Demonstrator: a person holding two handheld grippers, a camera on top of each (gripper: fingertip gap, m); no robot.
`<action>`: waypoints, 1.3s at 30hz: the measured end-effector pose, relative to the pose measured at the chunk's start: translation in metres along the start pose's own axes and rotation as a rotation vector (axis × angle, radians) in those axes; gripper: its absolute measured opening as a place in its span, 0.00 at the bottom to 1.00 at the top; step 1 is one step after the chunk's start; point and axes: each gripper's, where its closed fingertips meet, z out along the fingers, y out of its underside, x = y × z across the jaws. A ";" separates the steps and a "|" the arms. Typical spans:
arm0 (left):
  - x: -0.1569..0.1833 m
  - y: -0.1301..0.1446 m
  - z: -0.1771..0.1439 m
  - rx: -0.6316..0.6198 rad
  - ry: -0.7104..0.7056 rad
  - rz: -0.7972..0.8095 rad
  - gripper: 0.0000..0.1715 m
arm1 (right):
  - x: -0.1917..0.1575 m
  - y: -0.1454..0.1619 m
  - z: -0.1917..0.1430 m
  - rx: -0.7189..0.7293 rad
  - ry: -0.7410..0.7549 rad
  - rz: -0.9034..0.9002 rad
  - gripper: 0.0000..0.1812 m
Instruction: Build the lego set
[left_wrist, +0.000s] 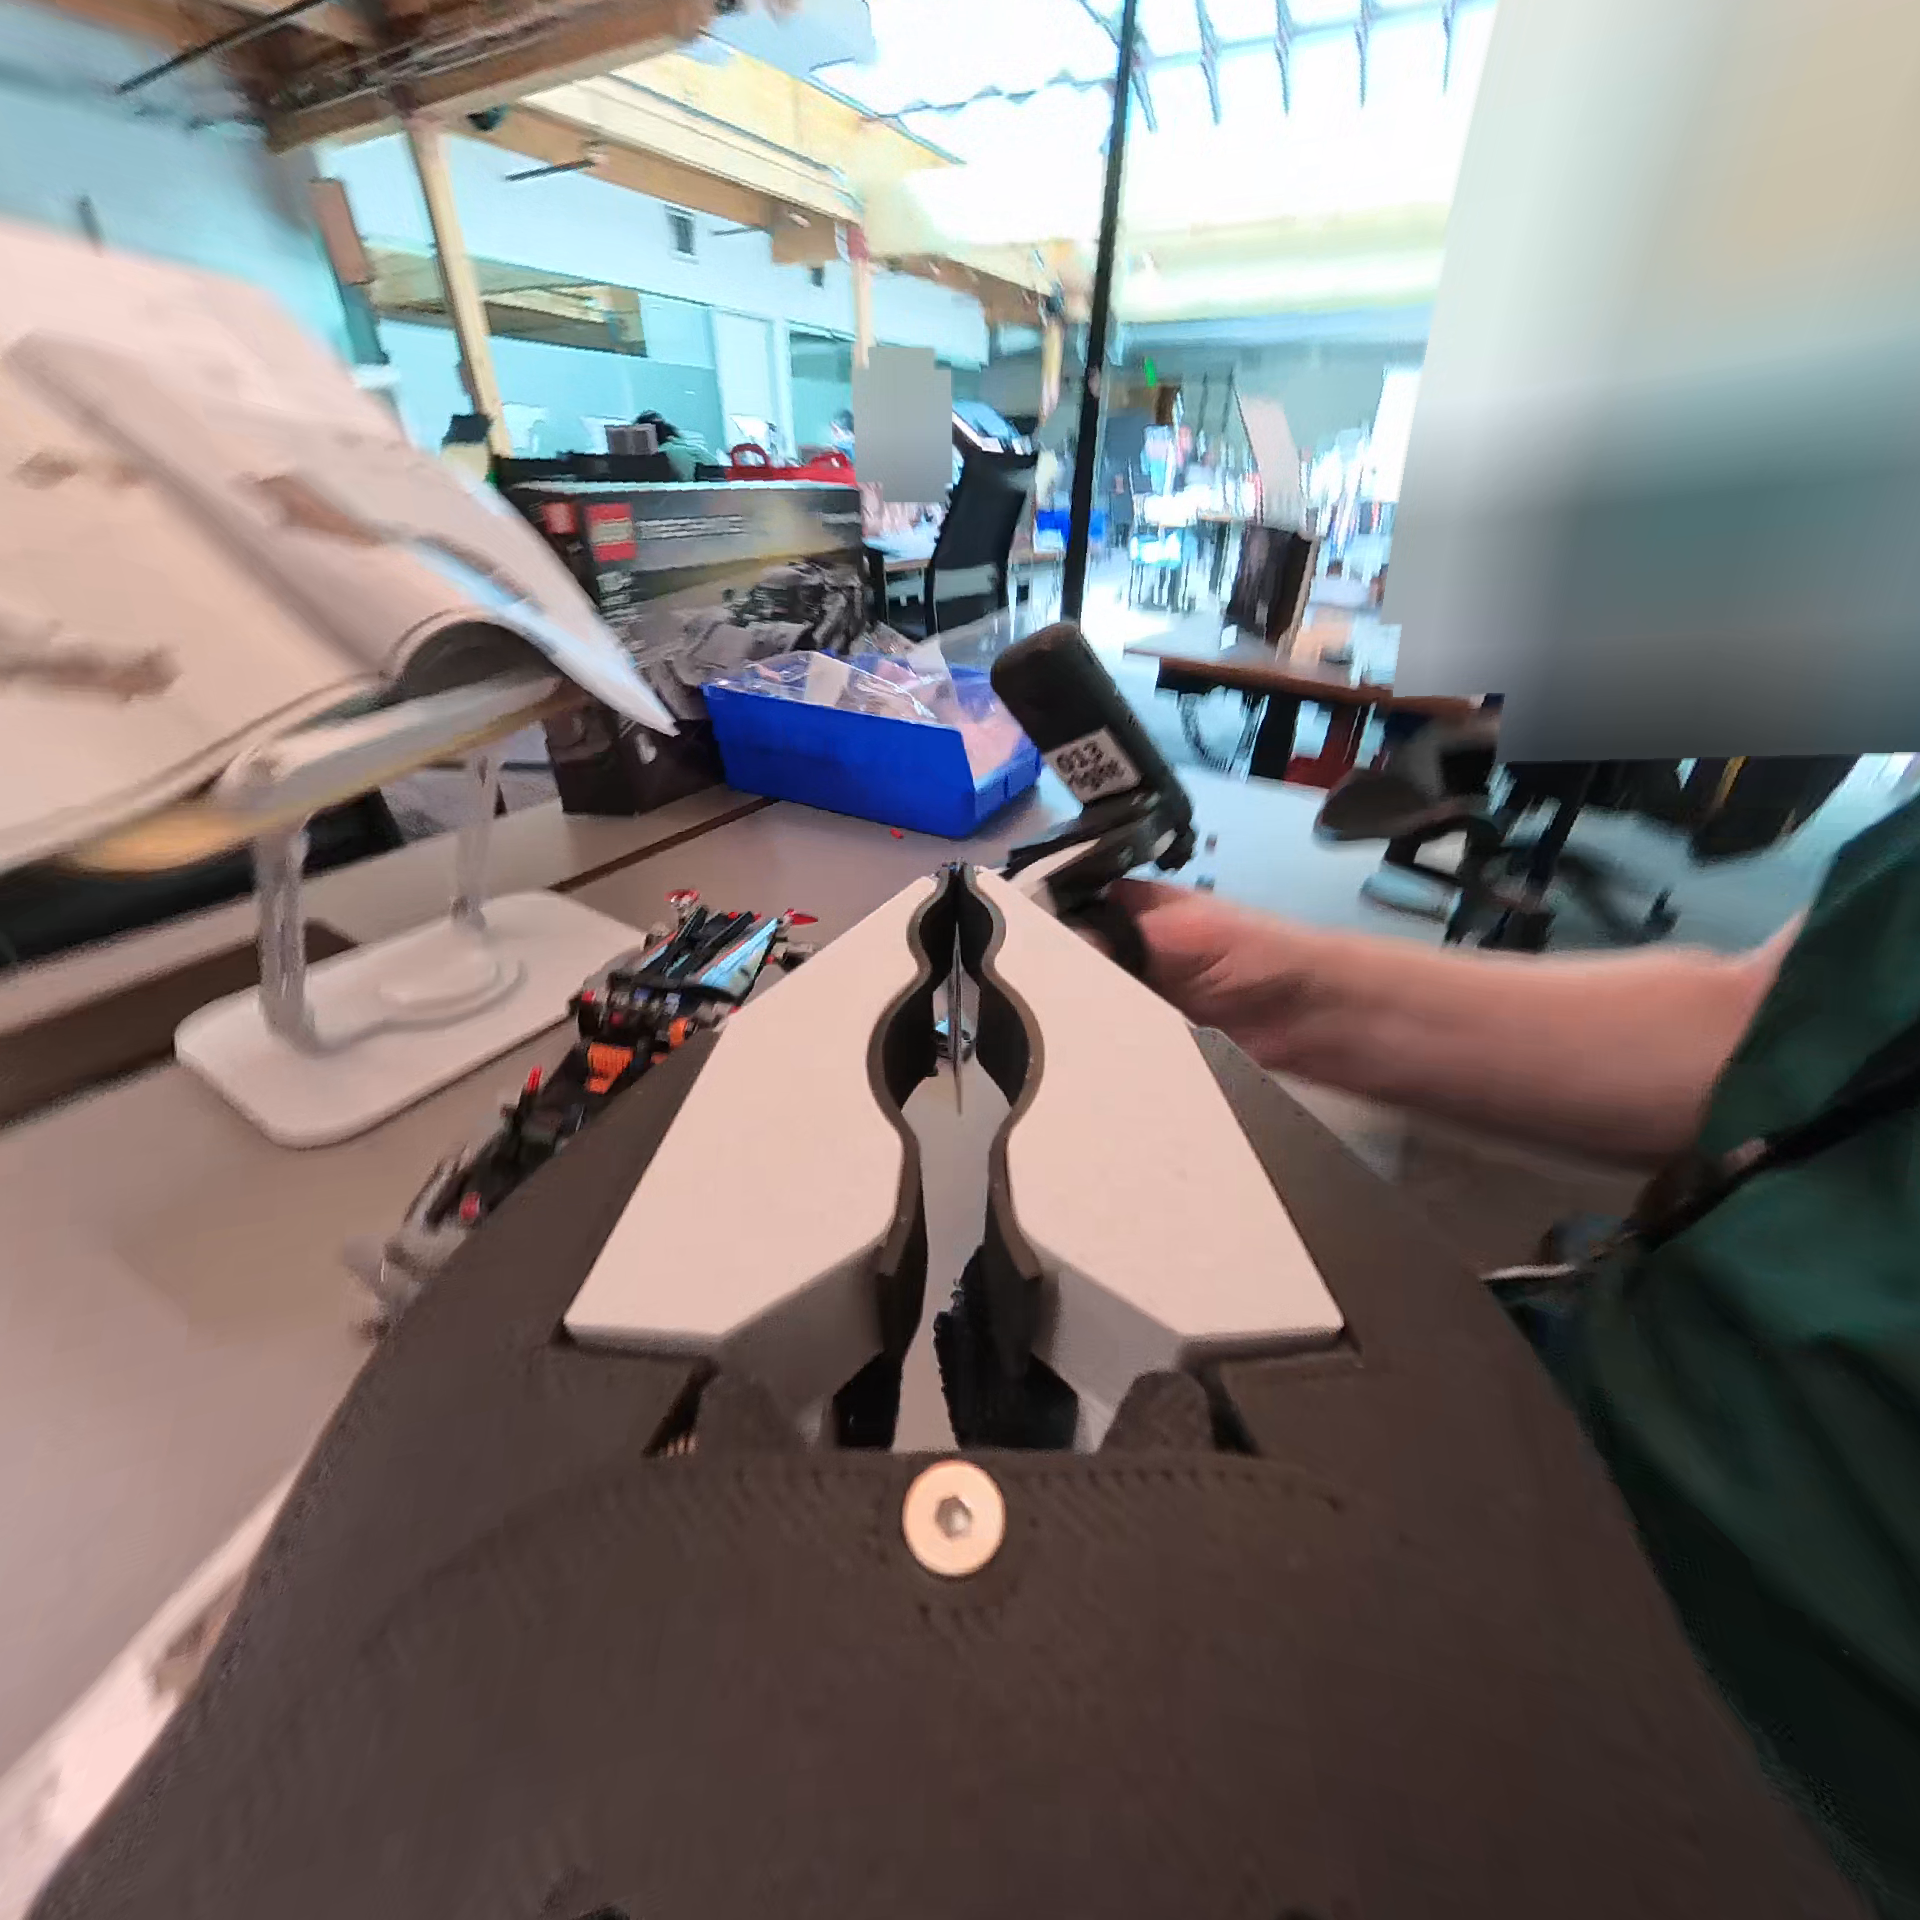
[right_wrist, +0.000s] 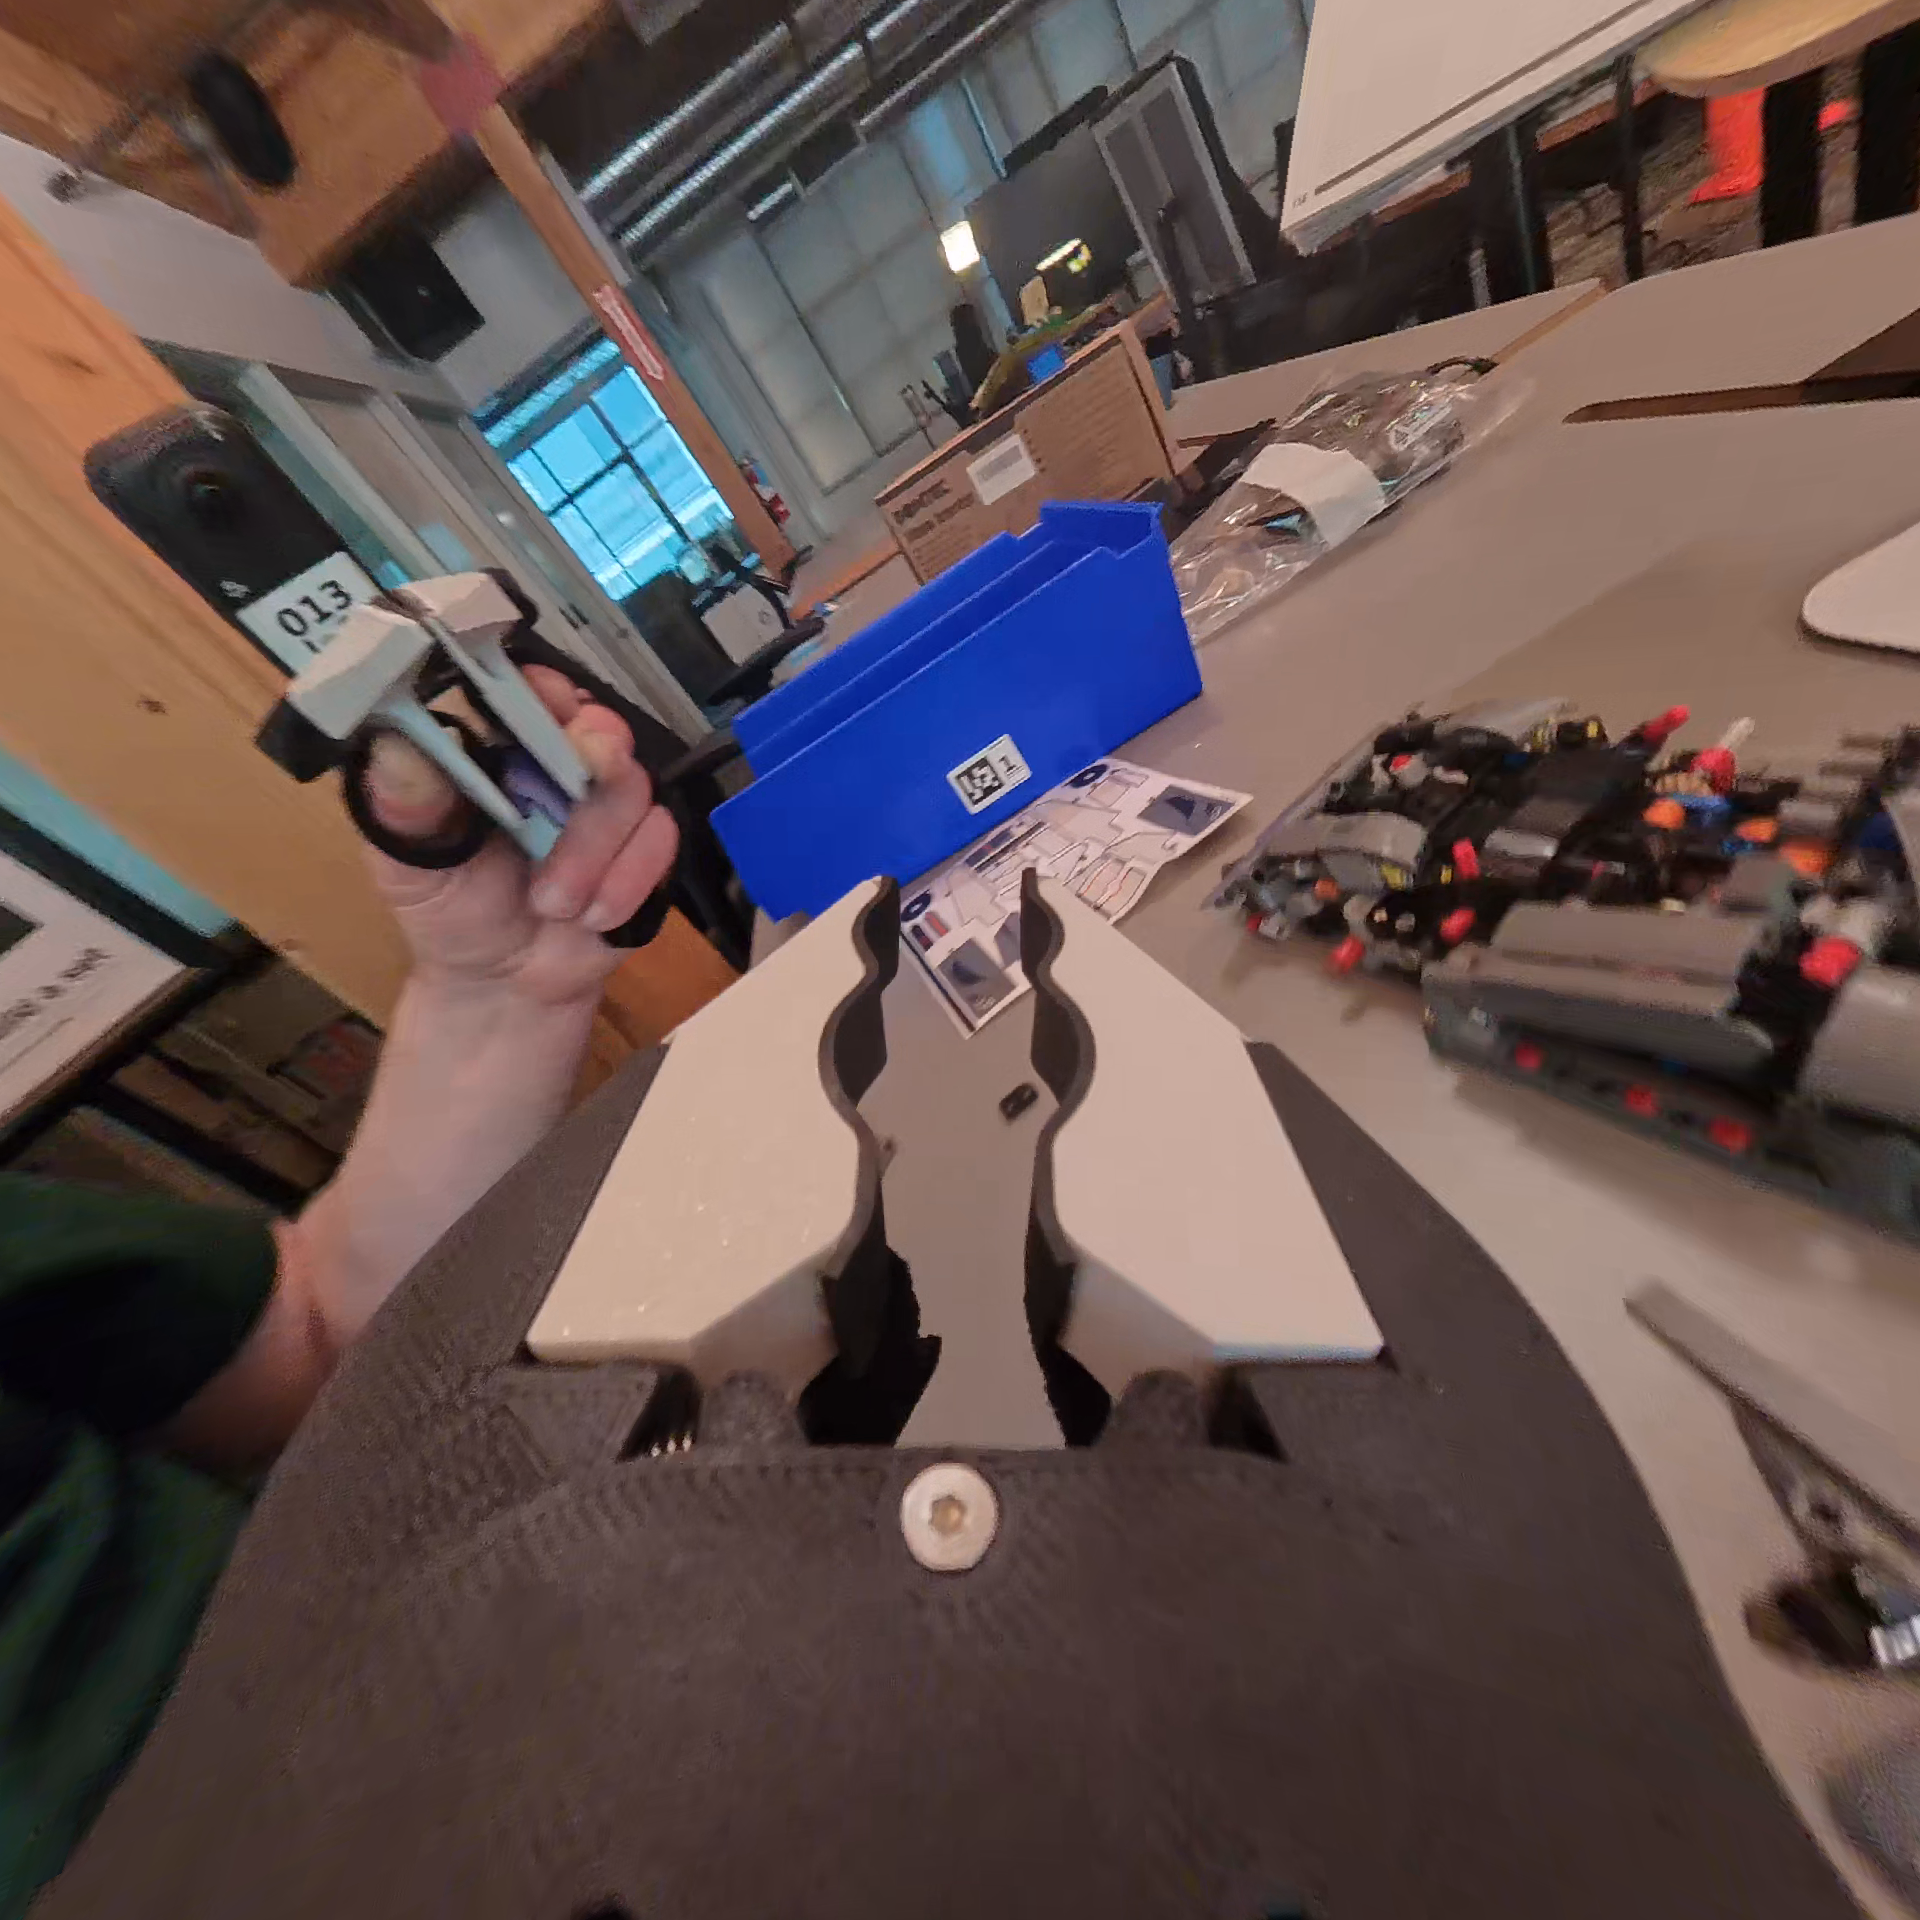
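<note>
My left gripper (left_wrist: 956, 878) is shut on a thin flat piece (left_wrist: 956, 1023) that shows edge-on between the fingers. It is raised above the table, and it also shows held up at the left of the right wrist view (right_wrist: 416, 613). A dark, partly built lego car (left_wrist: 665, 997) lies on the grey table to its left. My right gripper (right_wrist: 956, 894) is open and empty, low over the table. A small black piece (right_wrist: 1018, 1101) lies on the table between its fingers. A sticker sheet (right_wrist: 1081, 852) lies just beyond, and the car (right_wrist: 1558, 883) is to the right.
A blue bin (right_wrist: 966, 727) stands behind the sticker sheet, holding plastic bags (left_wrist: 873, 675). An open instruction book (left_wrist: 260, 582) rests on a clear stand beside the lego box (left_wrist: 727, 561). More bags (right_wrist: 1351, 488), a cardboard box (right_wrist: 1029, 457) and loose grey parts (right_wrist: 1818, 1507) lie around. The gap from one gripper's tips to the other's is roughly 12 centimeters.
</note>
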 end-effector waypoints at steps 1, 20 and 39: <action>0.008 0.003 0.012 -0.025 0.001 0.059 0.00 | 0.000 0.002 -0.013 0.007 -0.005 0.025 0.12; 0.118 0.043 0.123 -0.344 0.049 1.513 0.00 | -0.071 0.002 -0.100 0.057 -0.605 0.425 0.20; 0.131 0.055 0.120 -0.389 0.176 1.654 0.00 | -0.076 0.010 -0.100 -0.035 -0.611 0.459 0.18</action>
